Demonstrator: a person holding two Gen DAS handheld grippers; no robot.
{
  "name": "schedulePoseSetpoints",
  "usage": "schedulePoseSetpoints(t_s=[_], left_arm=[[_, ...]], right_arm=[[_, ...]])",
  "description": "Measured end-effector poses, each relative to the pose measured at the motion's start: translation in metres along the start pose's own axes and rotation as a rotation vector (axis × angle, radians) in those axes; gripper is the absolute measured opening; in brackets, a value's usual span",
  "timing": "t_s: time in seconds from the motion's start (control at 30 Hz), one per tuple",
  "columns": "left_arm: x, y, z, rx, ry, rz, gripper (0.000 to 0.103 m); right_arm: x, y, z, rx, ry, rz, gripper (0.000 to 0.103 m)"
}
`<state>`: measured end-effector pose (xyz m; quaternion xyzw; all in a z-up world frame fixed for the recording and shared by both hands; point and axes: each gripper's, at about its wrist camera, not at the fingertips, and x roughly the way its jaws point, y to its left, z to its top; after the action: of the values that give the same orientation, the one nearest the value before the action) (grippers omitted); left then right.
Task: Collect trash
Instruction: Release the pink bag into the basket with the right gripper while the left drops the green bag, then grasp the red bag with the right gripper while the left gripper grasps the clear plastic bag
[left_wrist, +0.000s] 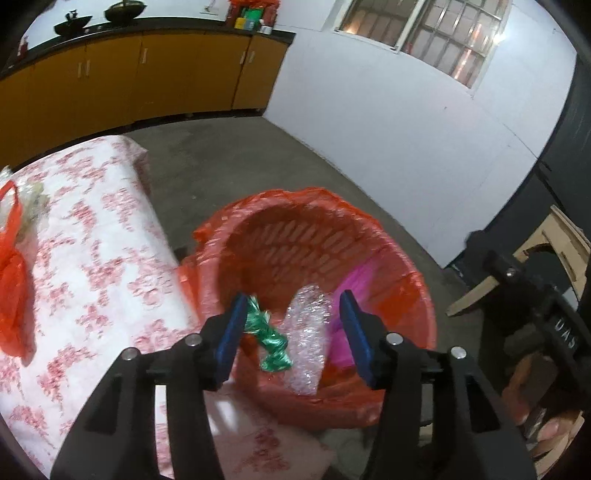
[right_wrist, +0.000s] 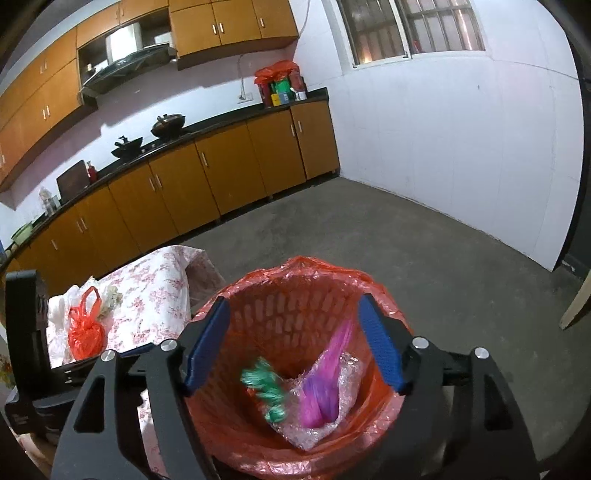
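Note:
A red basket (left_wrist: 417, 295) (right_wrist: 280, 295) lined with a red plastic bag stands on the floor beside the table. Inside it lie a crumpled green wrapper (left_wrist: 273, 343) (right_wrist: 267, 391), a sheet of bubble wrap (left_wrist: 306, 332) (right_wrist: 317, 428) and a pink-purple bag (left_wrist: 354, 280) (right_wrist: 325, 376). My left gripper (left_wrist: 293, 299) hangs open over the basket; the green wrapper lies just past its left pad, loose. My right gripper (right_wrist: 293, 302) is open above the basket, nothing between its fingers. On the table rest a red plastic bag (left_wrist: 13, 288) (right_wrist: 85, 328) and pale crumpled scraps (left_wrist: 33, 199) (right_wrist: 110, 299).
The table wears a floral pink-and-white cloth (left_wrist: 103, 266) (right_wrist: 159, 291) left of the basket. Orange cabinets (right_wrist: 207, 181) line the far wall, and a white wall (left_wrist: 388, 140) runs on the right. Cardboard pieces (left_wrist: 561, 251) lean at the right, on a grey concrete floor (right_wrist: 424, 258).

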<state>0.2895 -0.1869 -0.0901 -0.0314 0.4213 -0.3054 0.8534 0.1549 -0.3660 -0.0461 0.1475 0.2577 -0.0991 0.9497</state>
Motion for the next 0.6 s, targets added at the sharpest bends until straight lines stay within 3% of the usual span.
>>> schedulePoseSetpoints(t_s=[0.27,0.5,0.6], left_arm=[[-0.034,0.034,-0.015,0.009,-0.077,0.187,0.067],[-0.083,0.082,-0.034,-0.042,-0.148,0.347,0.072],[-0.106,0.108,-0.045,-0.081,-0.173,0.412,0.073]], right_arm=[[-0.003,0.017,-0.001,-0.068,0.005,-0.018,0.072],[0.0,0.07,0.001,-0.145,0.029,0.08,0.072],[0.006,0.111,-0.002,-0.205,0.049,0.148,0.071]])
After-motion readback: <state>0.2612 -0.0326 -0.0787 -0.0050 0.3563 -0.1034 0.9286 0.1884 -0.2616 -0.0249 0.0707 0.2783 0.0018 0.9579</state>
